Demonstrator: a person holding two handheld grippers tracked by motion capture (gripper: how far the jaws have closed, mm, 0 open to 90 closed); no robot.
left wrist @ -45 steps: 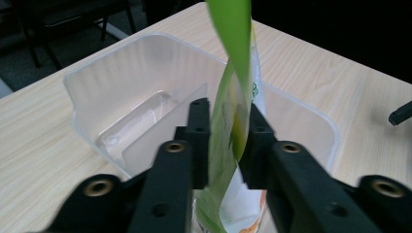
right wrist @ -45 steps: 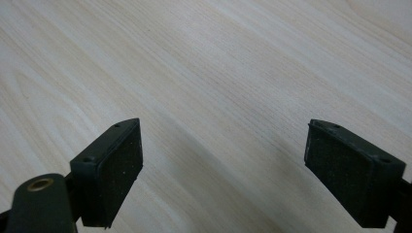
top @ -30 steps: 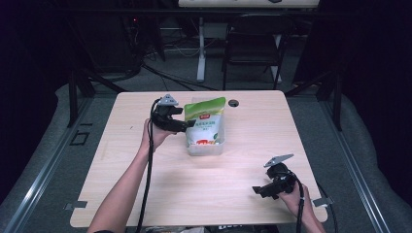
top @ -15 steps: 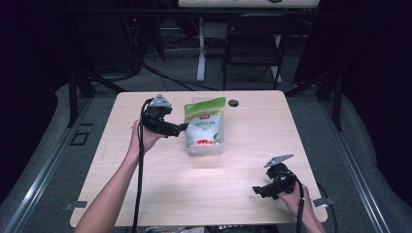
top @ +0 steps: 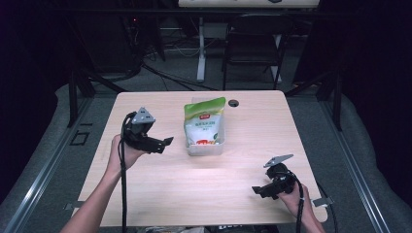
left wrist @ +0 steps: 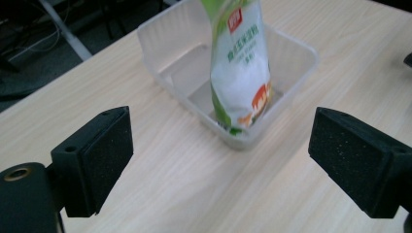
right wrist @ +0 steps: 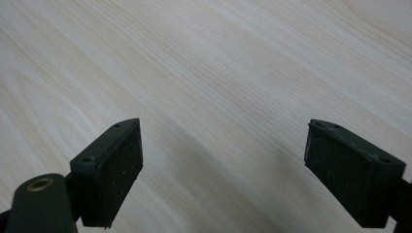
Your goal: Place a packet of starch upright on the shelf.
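A green and white food pouch (top: 205, 122) (left wrist: 239, 68) stands leaning inside a clear plastic tub (top: 206, 148) (left wrist: 170, 43) at the middle of the wooden table (top: 160, 184). My left gripper (top: 164, 143) (left wrist: 221, 162) hovers open just left of the tub, its jaws wide apart and holding nothing. Near the table's front right corner my right gripper (top: 258, 190) (right wrist: 233, 170) is open over bare wood, also holding nothing.
A small dark round hole (top: 233, 103) sits in the table top behind the tub. Chairs and a desk leg (top: 200, 53) stand beyond the far edge. Bare wood lies between the tub and the right gripper.
My left gripper has drawn back to the left and toward the front, away from the pouch, which now stands in the tub on its own. The right gripper has stayed put.
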